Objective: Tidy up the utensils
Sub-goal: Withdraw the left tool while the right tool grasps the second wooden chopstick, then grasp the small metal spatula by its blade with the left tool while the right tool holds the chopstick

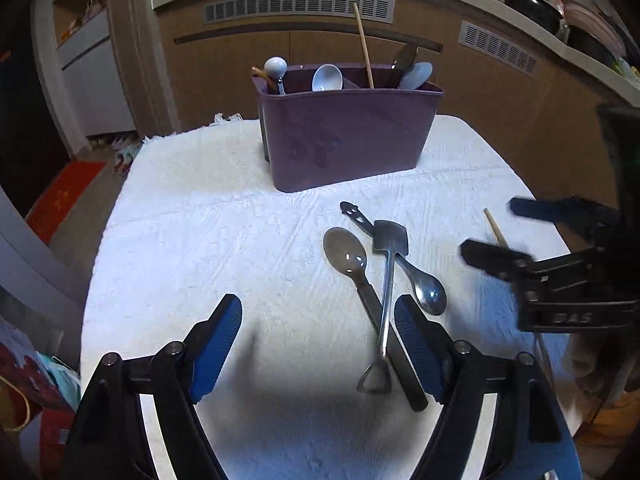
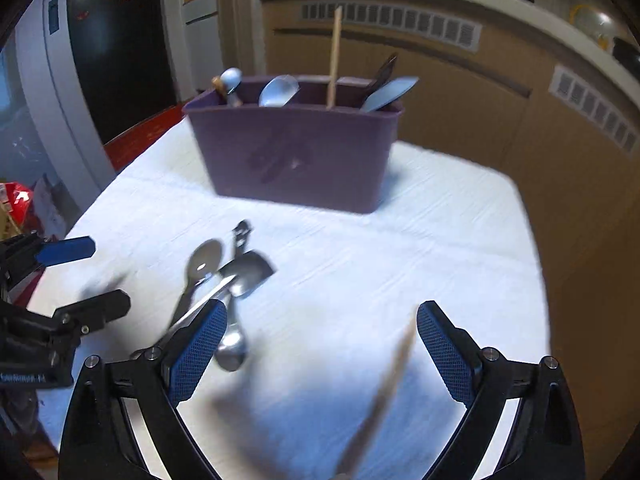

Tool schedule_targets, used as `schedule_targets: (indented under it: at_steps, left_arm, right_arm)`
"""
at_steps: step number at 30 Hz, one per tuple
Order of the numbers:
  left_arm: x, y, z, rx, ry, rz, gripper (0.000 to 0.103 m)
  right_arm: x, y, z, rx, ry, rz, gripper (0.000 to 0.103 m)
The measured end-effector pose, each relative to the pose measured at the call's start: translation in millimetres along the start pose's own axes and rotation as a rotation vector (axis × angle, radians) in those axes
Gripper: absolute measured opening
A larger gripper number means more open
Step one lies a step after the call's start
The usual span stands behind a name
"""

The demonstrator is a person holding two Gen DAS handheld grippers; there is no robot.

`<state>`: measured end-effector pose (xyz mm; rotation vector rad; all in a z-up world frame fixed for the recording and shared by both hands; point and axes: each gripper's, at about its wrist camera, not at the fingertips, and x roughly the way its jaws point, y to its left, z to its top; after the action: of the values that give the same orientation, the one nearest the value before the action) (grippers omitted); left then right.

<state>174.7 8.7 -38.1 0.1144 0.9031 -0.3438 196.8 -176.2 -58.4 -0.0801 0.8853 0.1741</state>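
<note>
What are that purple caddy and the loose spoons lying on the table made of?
The purple caddy looks like matte moulded plastic: dull, even colour, rounded rim. The loose spoons look like polished metal, probably stainless steel, with bright mirror-like glints on their bowls.

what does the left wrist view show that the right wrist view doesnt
Only the left wrist view shows the black pot on the counter and the red mat on the floor.

Only the right wrist view shows the dark fridge door and the red table edge.

Both show the purple caddy, the three crossed metal utensils on the white cloth, and a loose chopstick.
</note>
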Motion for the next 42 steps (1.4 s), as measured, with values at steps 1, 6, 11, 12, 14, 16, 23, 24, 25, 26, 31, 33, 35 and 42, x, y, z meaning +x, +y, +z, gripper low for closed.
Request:
schedule_targets:
  at_steps: [1, 6, 11, 12, 14, 16, 23, 24, 25, 26, 31, 33, 35, 42]
  left_arm:
    - [-3, 4, -1, -0.007, -0.005, 0.006, 0.075]
    - [-8, 24, -2, -0.049, -0.002, 0.034, 0.076]
    - [-7, 33, -10, -0.068, 0.025, 0.029, 0.076]
    - [-5, 33, -11, -0.071, 0.029, 0.027, 0.076]
    - [-3, 32, -11, -0.078, 0.039, 0.020, 0.076]
    - [-1, 30, -10, -0.078, 0.043, 0.009, 0.076]
    - [7, 15, -7, -0.051, 0.057, -0.021, 0.076]
    - [6, 13, -7, -0.046, 0.059, -0.021, 0.076]
    - [6, 12, -7, -0.042, 0.060, -0.019, 0.076]
    - [5, 13, -8, -0.043, 0.059, -0.014, 0.076]
    - [-1, 23, -5, -0.085, 0.049, 0.000, 0.076]
    - [-1, 23, -2, -0.086, 0.053, -0.001, 0.075]
    - [1, 16, 2, -0.068, 0.063, -0.021, 0.066]
    - [32, -32, 27, 0.089, 0.139, -0.141, 0.052]
  right_arm:
    - [5, 5, -1, -0.005, 0.023, 0.030, 0.073]
    - [28, 32, -9, -0.052, 0.139, 0.147, 0.030]
    - [17, 19, -11, -0.035, 0.092, 0.010, 0.029]
    - [14, 10, -10, -0.019, 0.080, -0.015, 0.029]
    - [7, -16, -13, 0.047, 0.075, -0.053, 0.029]
    - [4, -40, -19, 0.106, 0.086, -0.078, 0.029]
    - [10, -74, -32, 0.209, 0.144, -0.077, 0.024]
    - [12, -72, -32, 0.207, 0.148, -0.074, 0.024]
    - [15, -70, -32, 0.203, 0.157, -0.070, 0.023]
    - [19, -67, -32, 0.202, 0.166, -0.072, 0.021]
    - [24, -53, -32, 0.158, 0.166, -0.076, 0.008]
    - [18, -46, -34, 0.145, 0.154, -0.053, 0.007]
    - [8, -41, -35, 0.145, 0.124, -0.019, 0.006]
    - [-19, -43, -38, 0.156, 0.055, 0.014, 0.006]
